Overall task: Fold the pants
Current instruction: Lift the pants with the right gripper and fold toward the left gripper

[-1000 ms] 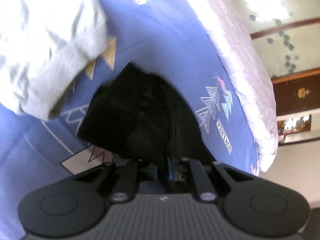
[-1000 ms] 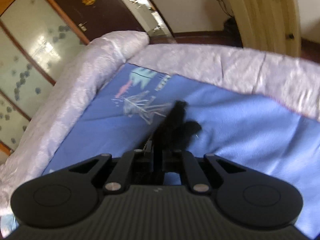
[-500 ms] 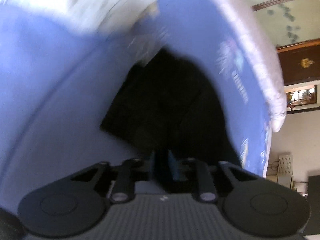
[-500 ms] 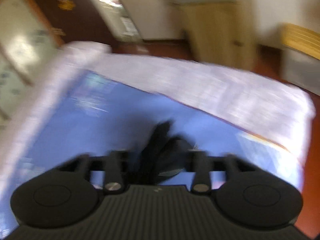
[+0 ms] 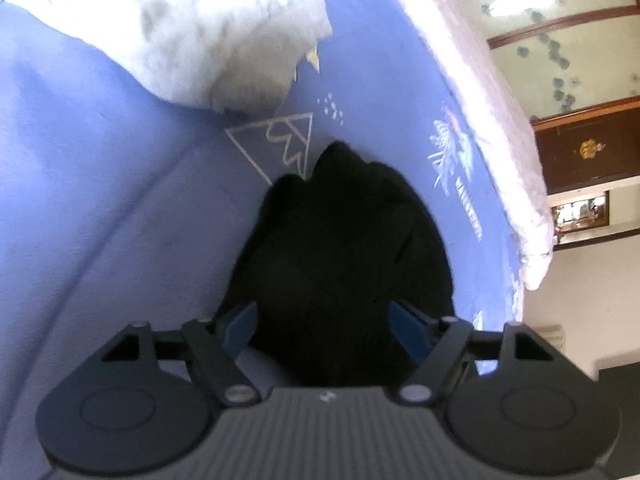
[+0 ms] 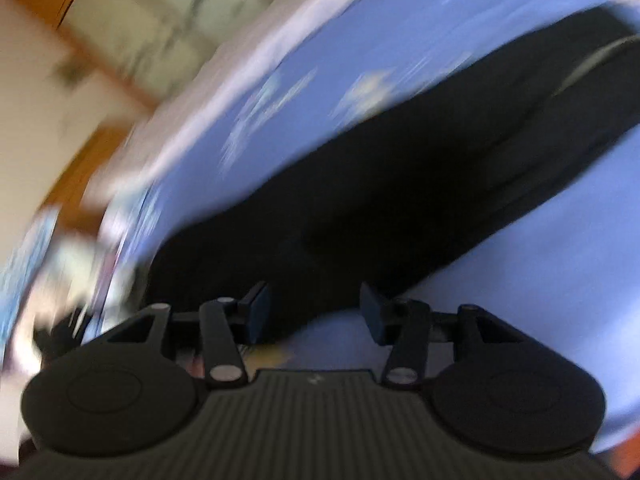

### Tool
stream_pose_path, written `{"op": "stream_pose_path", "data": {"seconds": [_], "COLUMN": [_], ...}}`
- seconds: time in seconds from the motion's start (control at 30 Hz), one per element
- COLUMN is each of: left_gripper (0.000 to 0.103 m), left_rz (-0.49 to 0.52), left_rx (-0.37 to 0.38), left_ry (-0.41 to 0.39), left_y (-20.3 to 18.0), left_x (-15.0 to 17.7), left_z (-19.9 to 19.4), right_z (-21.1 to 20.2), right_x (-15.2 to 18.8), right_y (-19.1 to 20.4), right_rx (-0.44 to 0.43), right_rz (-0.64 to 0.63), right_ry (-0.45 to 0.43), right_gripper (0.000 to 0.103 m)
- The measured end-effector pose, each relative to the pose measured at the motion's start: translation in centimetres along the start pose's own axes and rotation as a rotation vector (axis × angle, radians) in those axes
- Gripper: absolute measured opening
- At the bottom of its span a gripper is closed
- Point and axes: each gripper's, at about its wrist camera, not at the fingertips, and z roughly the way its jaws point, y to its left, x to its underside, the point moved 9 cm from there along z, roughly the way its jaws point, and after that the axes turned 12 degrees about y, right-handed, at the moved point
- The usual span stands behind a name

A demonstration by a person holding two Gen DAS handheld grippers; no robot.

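Observation:
The black pants (image 5: 340,240) lie on the blue bedspread (image 5: 120,200). In the left wrist view they bunch up right in front of my left gripper (image 5: 326,328), which is open with its blue pads either side of the cloth. In the blurred right wrist view the pants (image 6: 400,184) stretch as a long dark band from lower left to upper right. My right gripper (image 6: 312,312) is open over their near end and grips nothing.
A white pillow (image 5: 200,28) lies on the bed beyond the pants at upper left. The bed's pale quilted edge (image 5: 500,120) runs along the right, with a patterned glass wardrobe (image 5: 560,20) and dark door (image 5: 588,148) past it.
Both grippers were shut on the pants and have opened, letting the cloth go onto the bed. The right gripper has swung round fast; its view is blurred.

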Motion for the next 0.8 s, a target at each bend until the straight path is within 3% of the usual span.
{"op": "stream_pose_path", "data": {"seconds": [0.07,0.17,0.3,0.33,0.37,0.4,0.43,0.53,0.63,0.7,0.8], "left_gripper": [0.073,0.071,0.035,0.024,0.02,0.007,0.002,0.002,0.003,0.003,0.003], "left_rz": [0.0,-0.01,-0.031,-0.037,-0.043,-0.05,-0.055,-0.059,-0.048,-0.046,-0.063], "left_rx": [-0.008,0.018,-0.012,-0.017,-0.012,-0.012,-0.023,0.007,-0.001,-0.002,-0.01], "left_ry": [-0.008,-0.026,-0.045,-0.049,-0.05,-0.049,-0.049,-0.04,-0.049,-0.05,-0.05], "left_y": [0.1,0.3,1.6,1.9,2.1,2.2,2.5,2.6,2.6,2.6,2.9], "left_x": [0.1,0.3,0.5,0.5,0.5,0.5,0.5,0.6,0.7,0.8,1.0], "left_z": [0.6,0.5,-0.2,-0.3,-0.3,-0.4,-0.5,-1.1,-1.6,-1.7,-1.8], "right_z": [4.1,8.2,11.1,11.5,12.0,12.6,12.8,11.4,8.8,8.1,9.6], "right_x": [1.3,2.0,1.2,1.0,0.6,0.4,0.1,0.4,1.8,3.0,4.8], "right_y": [2.5,4.3,6.1,6.3,6.7,6.9,6.9,8.3,9.0,8.1,4.6], "right_rx": [-0.038,-0.025,-0.02,-0.005,0.014,0.036,0.052,0.031,0.037,0.064,0.139], "right_rz": [-0.042,-0.073,-0.084,-0.092,-0.093,-0.089,-0.082,-0.105,-0.158,-0.164,-0.066], "right_ry": [0.066,0.106,0.089,0.07,0.064,0.081,0.094,0.094,0.162,0.21,0.275], "right_gripper": [0.049,0.051,0.049,0.04,0.012,0.01,0.009,0.008,0.007,0.007,0.003]}}
